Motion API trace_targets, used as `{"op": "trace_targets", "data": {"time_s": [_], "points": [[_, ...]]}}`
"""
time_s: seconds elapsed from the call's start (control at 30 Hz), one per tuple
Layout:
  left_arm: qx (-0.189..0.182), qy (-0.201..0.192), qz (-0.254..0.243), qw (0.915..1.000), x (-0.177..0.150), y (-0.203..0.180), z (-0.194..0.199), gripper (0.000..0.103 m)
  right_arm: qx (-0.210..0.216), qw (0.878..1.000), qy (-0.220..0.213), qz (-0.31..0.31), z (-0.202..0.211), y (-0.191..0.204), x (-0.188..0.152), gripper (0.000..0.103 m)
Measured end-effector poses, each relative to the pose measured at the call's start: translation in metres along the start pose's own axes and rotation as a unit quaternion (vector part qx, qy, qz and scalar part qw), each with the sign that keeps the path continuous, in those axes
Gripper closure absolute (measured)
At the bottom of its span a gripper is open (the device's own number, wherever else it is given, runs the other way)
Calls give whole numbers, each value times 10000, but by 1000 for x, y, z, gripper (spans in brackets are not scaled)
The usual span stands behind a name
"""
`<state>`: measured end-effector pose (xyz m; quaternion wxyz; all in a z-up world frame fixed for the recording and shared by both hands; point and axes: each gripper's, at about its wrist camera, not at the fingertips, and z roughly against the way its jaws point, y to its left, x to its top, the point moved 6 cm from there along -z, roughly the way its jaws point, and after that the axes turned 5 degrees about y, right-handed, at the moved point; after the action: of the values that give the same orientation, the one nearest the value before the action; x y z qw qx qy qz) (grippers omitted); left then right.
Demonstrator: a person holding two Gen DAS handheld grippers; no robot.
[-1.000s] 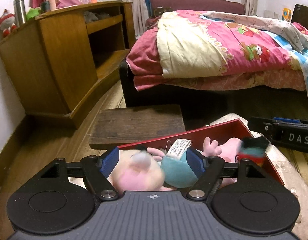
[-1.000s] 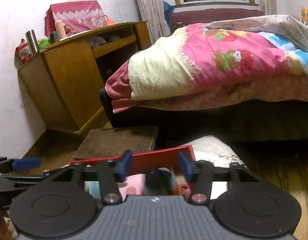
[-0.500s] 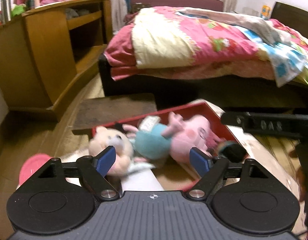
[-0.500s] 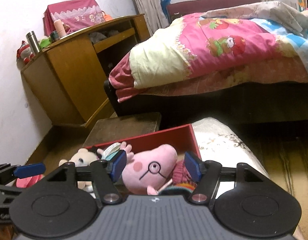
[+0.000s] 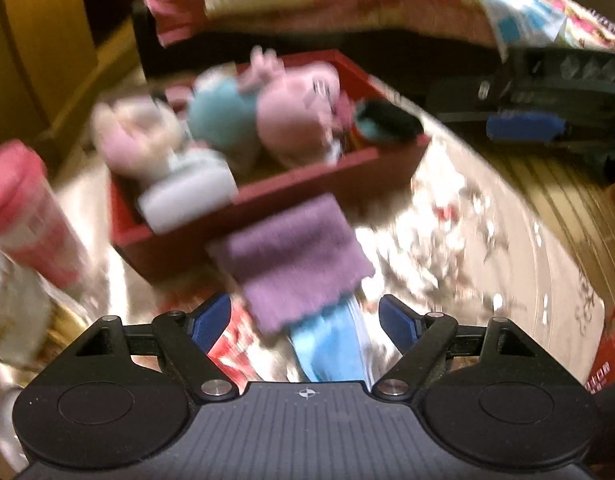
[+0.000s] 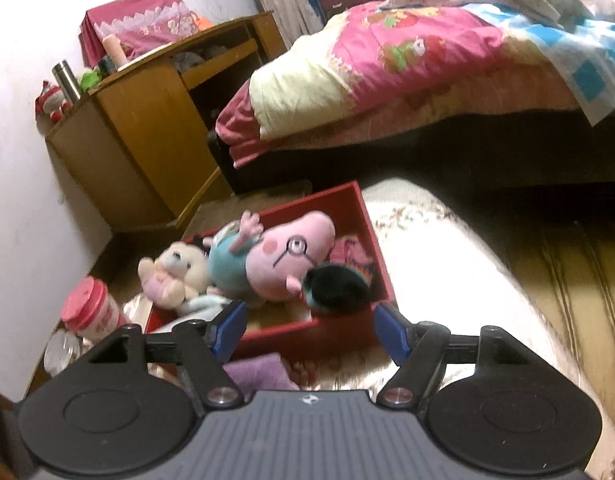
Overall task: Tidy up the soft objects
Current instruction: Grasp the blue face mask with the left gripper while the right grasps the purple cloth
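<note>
A red box [image 6: 339,332] [image 5: 267,204] on a patterned cloth-covered surface holds a pink pig plush [image 6: 283,256] [image 5: 295,116], a cream bear plush [image 6: 175,276] [image 5: 135,136], a white soft block [image 5: 187,196] and a dark teal-and-black soft item [image 6: 335,288] [image 5: 387,120]. A purple cloth [image 5: 291,264] [image 6: 259,372] lies in front of the box, with a light blue cloth [image 5: 331,348] under its near end. My left gripper [image 5: 305,320] is open above these cloths. My right gripper [image 6: 309,330] is open and empty near the box's front wall.
A pink-lidded jar [image 6: 93,312] [image 5: 23,208] stands left of the box. A wooden cabinet [image 6: 147,128] stands against the wall at left. A bed with a pink quilt [image 6: 407,64] lies behind. A red item [image 5: 607,356] is at the right edge.
Both grippers have pulled back and up from the box, and the left one has let go of the plush toys. The purple and blue cloths have come into the left wrist view.
</note>
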<state>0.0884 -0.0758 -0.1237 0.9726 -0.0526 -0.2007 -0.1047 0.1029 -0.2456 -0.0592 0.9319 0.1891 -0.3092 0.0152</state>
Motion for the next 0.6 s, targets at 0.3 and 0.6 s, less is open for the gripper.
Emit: {"op": "trace_targets", "data": {"time_s": [0.3,0.6], "points": [[-434,922,145,9947,-28,-9,-48,70,210,9980,556,222,-37,18,-15,60],[-660,855,207,9939,-40,1,-31,91,213,9888,1458,231,-102,28,-37,60]]}}
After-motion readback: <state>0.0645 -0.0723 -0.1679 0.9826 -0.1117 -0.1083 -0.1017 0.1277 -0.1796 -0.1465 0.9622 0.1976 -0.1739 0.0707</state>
